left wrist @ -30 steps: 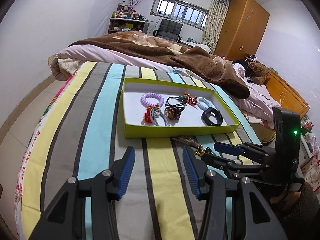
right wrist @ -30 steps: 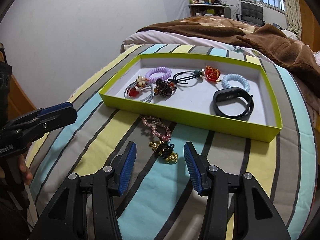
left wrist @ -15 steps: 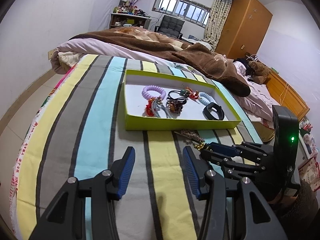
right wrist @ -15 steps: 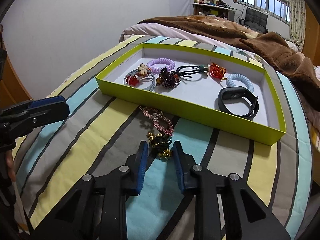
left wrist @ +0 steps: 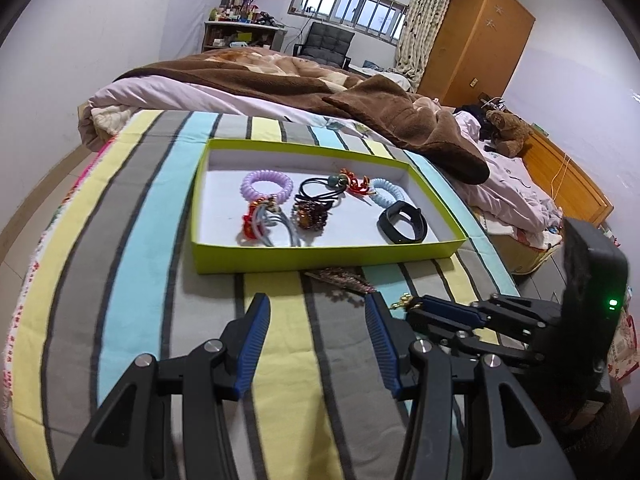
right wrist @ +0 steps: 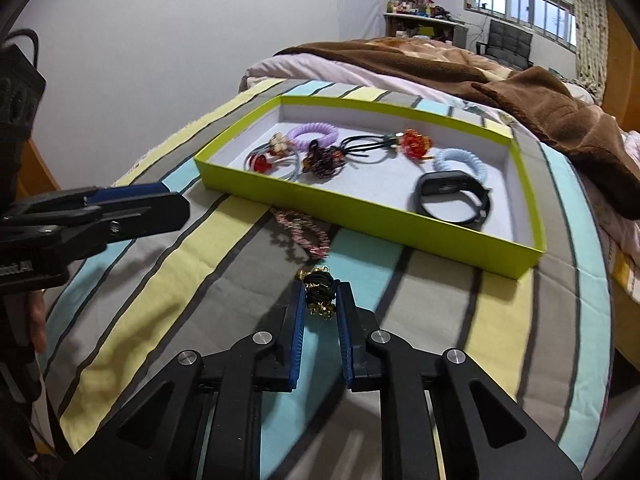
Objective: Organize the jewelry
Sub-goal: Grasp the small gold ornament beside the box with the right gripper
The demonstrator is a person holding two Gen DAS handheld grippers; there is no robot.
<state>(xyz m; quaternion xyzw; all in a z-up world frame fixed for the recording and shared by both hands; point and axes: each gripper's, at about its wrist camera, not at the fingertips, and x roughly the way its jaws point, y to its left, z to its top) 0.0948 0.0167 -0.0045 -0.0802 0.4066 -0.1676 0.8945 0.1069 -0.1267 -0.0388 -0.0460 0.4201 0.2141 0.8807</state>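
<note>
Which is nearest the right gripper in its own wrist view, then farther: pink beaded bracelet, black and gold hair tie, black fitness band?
1. black and gold hair tie, between the closing jaws.
2. pink beaded bracelet, on the bedspread just before the tray.
3. black fitness band, inside the tray, right.

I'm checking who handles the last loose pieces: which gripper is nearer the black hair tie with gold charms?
Right. The right gripper is closing around the black hair tie with gold charms; the left gripper hovers open off to its side, holding nothing.
</note>
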